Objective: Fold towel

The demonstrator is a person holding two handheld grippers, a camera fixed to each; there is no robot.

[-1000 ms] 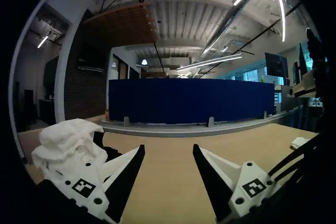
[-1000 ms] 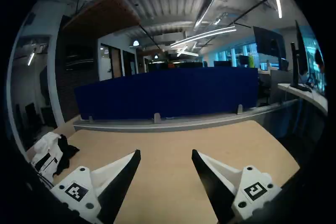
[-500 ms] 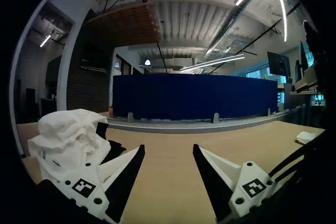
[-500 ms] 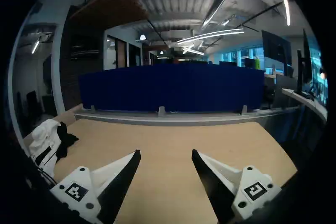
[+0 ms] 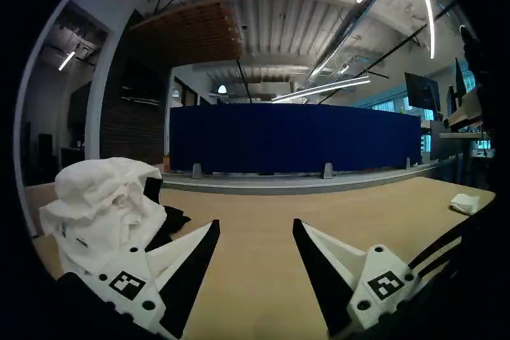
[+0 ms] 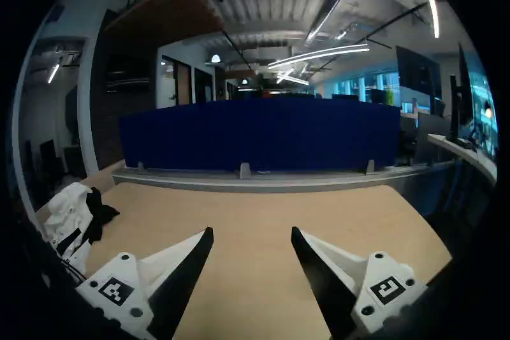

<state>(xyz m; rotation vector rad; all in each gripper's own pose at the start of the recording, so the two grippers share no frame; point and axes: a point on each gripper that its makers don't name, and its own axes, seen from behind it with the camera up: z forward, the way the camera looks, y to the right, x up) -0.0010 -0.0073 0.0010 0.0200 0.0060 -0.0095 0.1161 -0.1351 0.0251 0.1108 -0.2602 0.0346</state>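
Note:
A crumpled white towel lies heaped on the wooden table, just left of my left gripper, with a black cloth tucked under its right side. The left gripper's fingers are spread apart with nothing between them. In the right gripper view the same white towel sits at the far left of the table, with the black cloth beside it. My right gripper is open and holds nothing, well right of the pile.
A blue partition on a grey rail runs along the table's far edge. A small white folded cloth lies at the table's right side. Desks with monitors stand off to the right.
The left gripper has shifted slightly, so the towel pile sits a little lower and closer in its view. The right gripper has barely moved. Both stay open.

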